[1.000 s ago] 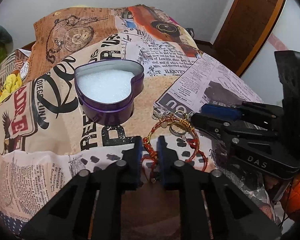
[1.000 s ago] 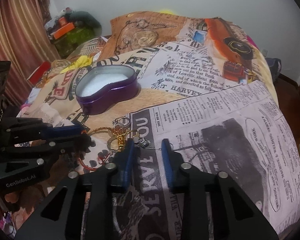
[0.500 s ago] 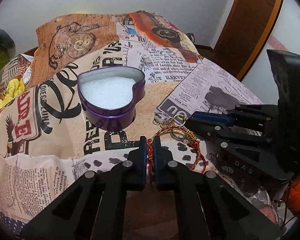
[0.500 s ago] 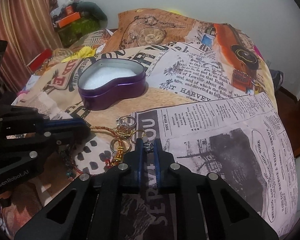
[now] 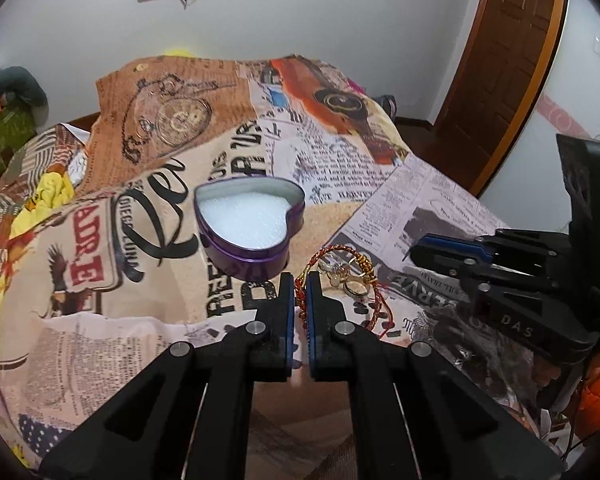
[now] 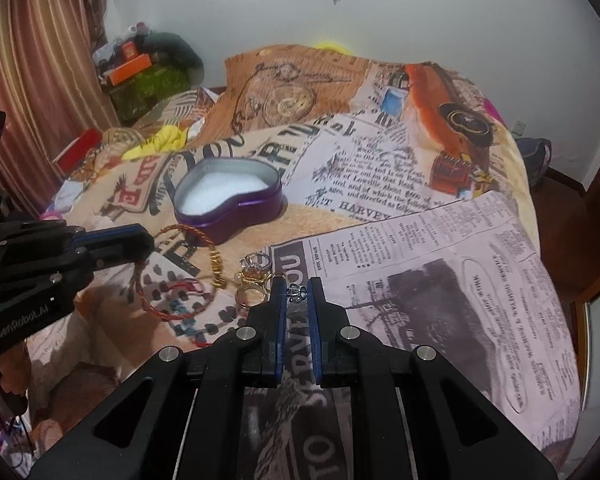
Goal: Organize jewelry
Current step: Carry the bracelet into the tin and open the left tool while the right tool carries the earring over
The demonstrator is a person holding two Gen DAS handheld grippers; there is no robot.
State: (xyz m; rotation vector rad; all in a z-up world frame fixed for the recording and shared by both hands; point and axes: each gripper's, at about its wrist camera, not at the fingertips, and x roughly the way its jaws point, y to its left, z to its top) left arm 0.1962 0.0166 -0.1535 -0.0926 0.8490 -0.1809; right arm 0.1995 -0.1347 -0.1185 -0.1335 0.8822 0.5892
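Observation:
A purple heart-shaped tin (image 5: 249, 224) with white foam inside stands open on the printed bedspread; it also shows in the right wrist view (image 6: 229, 204). My left gripper (image 5: 300, 284) is shut on a red and gold cord bracelet (image 5: 342, 256) and holds it lifted just right of the tin; the bracelet also shows in the right wrist view (image 6: 176, 276). My right gripper (image 6: 297, 290) is shut on a small silver ring (image 6: 297, 292), raised off the bed. Gold and silver rings (image 6: 252, 276) lie beside it on the bed.
The bedspread (image 6: 420, 208) covers the whole bed and drops off at the right edge. A wooden door (image 5: 508, 64) stands at the far right. Boxes and clutter (image 6: 140, 68) sit by the curtain at the far left.
Both grippers closed, the left on the bracelet and the right on the small ring. Both have since risen, lifting their pieces off the bed.

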